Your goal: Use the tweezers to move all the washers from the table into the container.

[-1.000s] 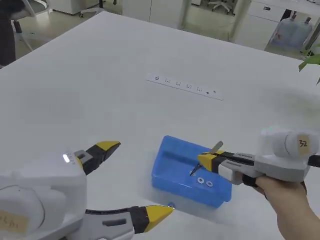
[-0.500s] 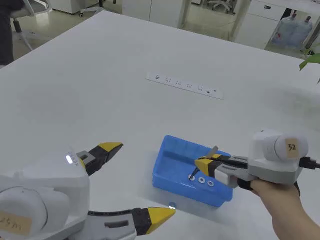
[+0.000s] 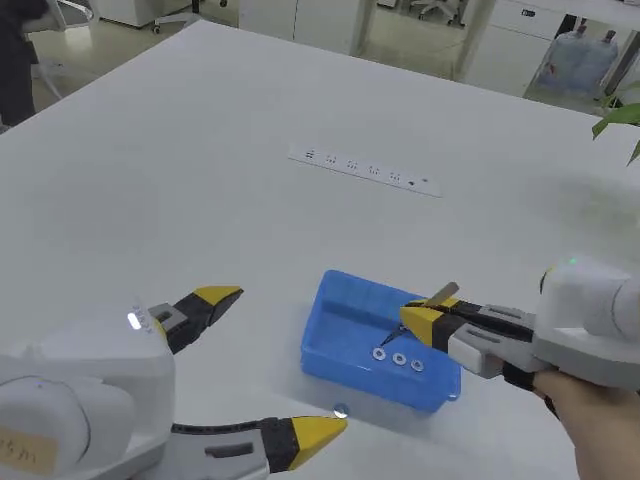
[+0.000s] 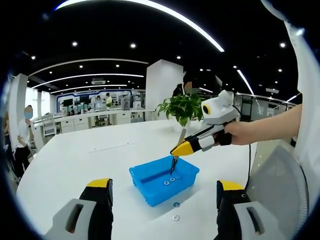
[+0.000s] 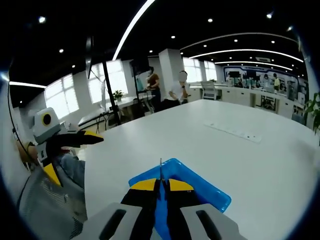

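Note:
A blue container [image 3: 349, 376] sits on the white table with three washers [image 3: 398, 359] lying inside it. My right gripper [image 3: 412, 322] hovers over its right side, shut on the tweezers [image 3: 441, 294], whose tip hangs above the washers and is apart from them. One washer [image 3: 341, 411] lies on the table just in front of the container. My left gripper [image 3: 287, 358] stands open at the lower left, holding nothing. The left gripper view has the container [image 4: 145, 187], the tweezers [image 4: 175, 162] and two loose washers [image 4: 175, 204] [image 4: 175, 218] on the table.
A white power strip [image 3: 365, 170] lies across the middle of the table, well behind the container. The table's far edges run along the back, with office chairs and cabinets beyond. A green plant [image 3: 622, 122] pokes in at the right edge.
The tweezers dipped into the container and came back up; a third washer now lies in it. My right gripper has pulled up and to the right. The left gripper stayed put.

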`<state>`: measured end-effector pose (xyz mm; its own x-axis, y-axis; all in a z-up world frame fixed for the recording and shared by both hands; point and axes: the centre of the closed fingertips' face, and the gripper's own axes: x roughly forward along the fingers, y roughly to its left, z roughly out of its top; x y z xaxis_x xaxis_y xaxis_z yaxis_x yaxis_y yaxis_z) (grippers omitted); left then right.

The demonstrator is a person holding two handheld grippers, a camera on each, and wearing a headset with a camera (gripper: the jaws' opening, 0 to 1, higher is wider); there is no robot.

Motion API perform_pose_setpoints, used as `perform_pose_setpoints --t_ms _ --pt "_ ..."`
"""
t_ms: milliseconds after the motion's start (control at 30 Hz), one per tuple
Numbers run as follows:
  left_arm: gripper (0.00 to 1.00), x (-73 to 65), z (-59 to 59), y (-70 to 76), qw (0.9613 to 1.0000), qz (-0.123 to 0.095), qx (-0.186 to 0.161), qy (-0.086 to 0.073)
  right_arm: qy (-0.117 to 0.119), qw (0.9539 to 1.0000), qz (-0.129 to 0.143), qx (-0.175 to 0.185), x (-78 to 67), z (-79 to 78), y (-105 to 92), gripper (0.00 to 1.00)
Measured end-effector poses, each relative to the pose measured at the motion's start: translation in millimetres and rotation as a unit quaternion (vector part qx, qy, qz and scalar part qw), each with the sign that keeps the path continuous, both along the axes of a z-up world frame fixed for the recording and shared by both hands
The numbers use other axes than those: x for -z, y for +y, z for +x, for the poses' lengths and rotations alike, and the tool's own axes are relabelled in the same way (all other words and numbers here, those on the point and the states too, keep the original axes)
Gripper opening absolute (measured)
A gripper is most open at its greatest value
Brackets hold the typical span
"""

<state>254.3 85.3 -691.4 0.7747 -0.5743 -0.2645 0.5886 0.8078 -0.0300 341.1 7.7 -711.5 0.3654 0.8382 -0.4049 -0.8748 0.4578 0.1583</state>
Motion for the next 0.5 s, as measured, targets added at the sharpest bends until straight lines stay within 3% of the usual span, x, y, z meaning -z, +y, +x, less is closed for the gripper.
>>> perform_pose_setpoints --t_ms 100,233,500 --pt "0.87 0.9 -0.5 -1.2 1.0 0.003 0.002 0.001 -0.009 0.9998 0.006 -0.015 -9.2 -12.0 1.6 0.03" --pt "0.87 1.4 -0.8 -1.9 1.0 0.003 0.005 0.002 -0.009 0.9989 0.02 -0.041 -11.2 -24.8 5.6 0.03" --pt "0.87 2.7 -0.9 -2.9 0.9999 0.006 0.008 0.004 0.019 0.9964 0.005 -0.083 12.9 -45.8 18.3 0.03"
